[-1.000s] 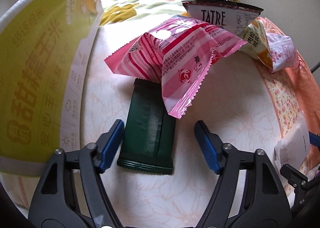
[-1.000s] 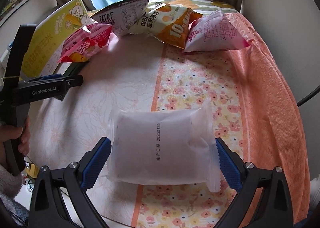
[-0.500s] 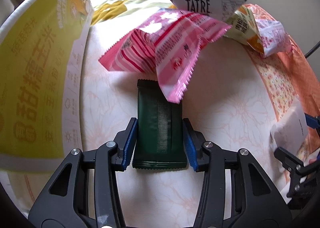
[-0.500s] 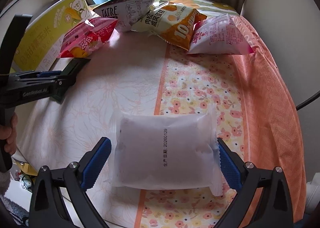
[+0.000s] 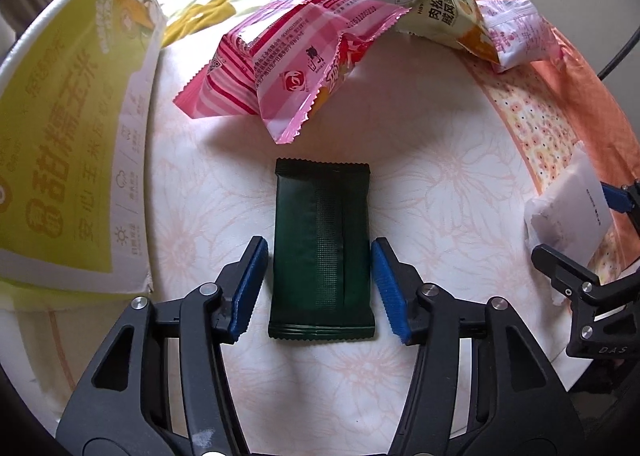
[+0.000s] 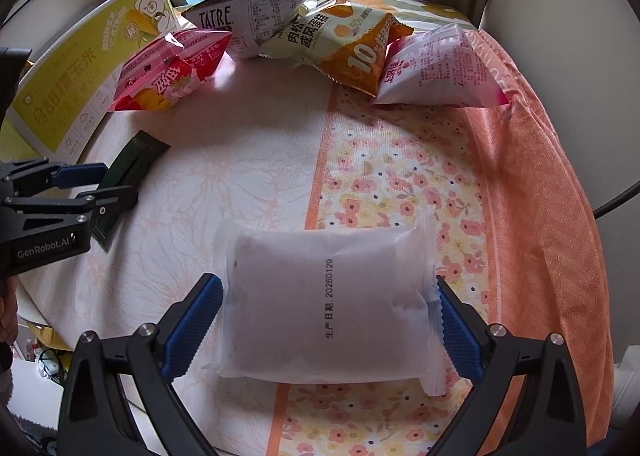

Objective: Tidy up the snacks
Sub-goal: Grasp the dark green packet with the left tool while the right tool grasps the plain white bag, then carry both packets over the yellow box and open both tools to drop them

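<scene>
Snacks: six packets on the tablecloth (image 6: 256,159) — four leaning along the far edge, one dark green packet (image 5: 322,252) between my left gripper (image 5: 318,290) pads, jaws opening, not touching; one white packet (image 6: 328,296) between my spread right gripper (image 6: 328,326); one yellow box (image 5: 60,127)

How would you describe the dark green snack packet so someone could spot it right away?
Start at the big yellow box on the left side of the floral cloth. Just right of it, in front of the pink striped bag, lies the dark green packet. It is the only flat, dark, unprinted wrapper; the bags behind are bright and puffy.
</scene>
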The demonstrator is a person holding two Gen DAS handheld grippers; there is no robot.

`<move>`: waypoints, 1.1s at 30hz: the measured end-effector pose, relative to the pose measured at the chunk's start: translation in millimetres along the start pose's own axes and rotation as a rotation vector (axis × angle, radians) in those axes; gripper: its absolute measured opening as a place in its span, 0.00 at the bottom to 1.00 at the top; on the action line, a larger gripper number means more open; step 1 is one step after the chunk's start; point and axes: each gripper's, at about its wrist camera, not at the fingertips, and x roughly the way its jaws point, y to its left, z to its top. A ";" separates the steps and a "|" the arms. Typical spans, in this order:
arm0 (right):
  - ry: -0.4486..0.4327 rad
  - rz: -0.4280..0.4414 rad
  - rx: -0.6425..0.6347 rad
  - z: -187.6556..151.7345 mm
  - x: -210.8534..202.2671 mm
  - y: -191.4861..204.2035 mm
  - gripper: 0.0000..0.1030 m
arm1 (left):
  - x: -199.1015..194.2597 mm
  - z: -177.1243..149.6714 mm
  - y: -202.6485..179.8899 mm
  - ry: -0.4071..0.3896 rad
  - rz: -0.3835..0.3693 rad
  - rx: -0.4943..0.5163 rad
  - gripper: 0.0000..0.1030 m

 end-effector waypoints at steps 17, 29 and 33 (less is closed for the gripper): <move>-0.037 0.032 0.020 0.4 -21.7 -8.5 0.68 | -13.8 -2.4 -4.9 0.021 -0.072 -0.033 0.39; -0.201 0.072 -0.036 37.1 -100.7 -11.8 0.68 | -118.0 16.0 -7.0 -0.178 -0.095 -0.112 0.39; -0.266 0.106 -0.089 64.8 -130.8 -4.9 0.68 | -160.2 28.6 12.0 -0.278 -0.084 -0.172 0.39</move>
